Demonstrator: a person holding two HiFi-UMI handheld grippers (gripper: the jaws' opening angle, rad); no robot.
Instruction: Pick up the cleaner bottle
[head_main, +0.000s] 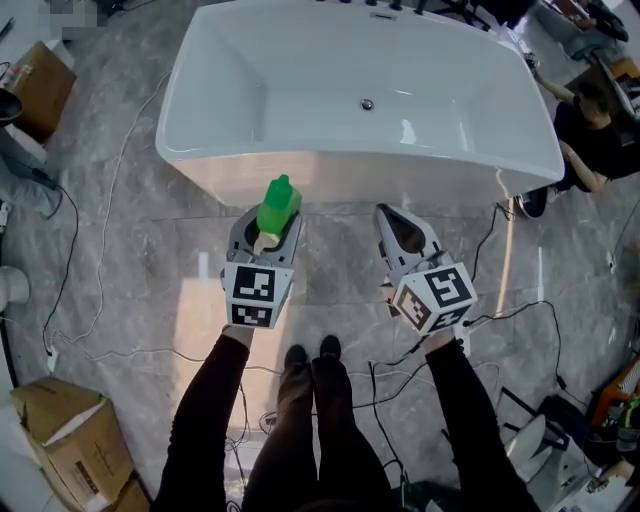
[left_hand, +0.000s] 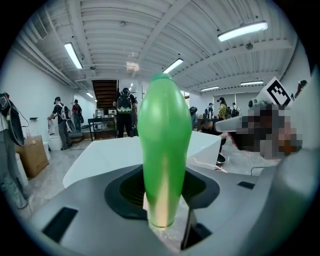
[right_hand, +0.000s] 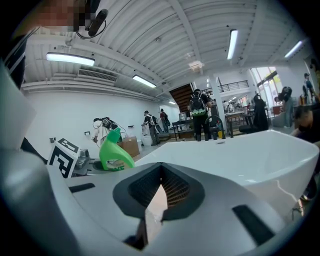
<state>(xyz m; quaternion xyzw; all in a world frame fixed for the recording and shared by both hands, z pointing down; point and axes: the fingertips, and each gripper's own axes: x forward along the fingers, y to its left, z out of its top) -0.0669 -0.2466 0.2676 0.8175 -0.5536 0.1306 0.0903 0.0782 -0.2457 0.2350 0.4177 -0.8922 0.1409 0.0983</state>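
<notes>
Hidden in head view inside left gripper (head_main: 270, 228): lower part of cleaner bottle (head_main: 278, 207); label print too small to read. Far rim of bathtub (head_main: 250, 175) cut off at frame top. Clamped upright between widely spread left jaws, cap up, clear of floor, just before bathtub. Right gripper (head_main: 402, 220): jaws drawn together at tips, nothing between.

No legible txt anywhere.

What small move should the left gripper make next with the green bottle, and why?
Probably only a steadying hold: the left gripper grips the green cleaner bottle upright, clear of the floor, before the bathtub, so the pick looks done.
</notes>
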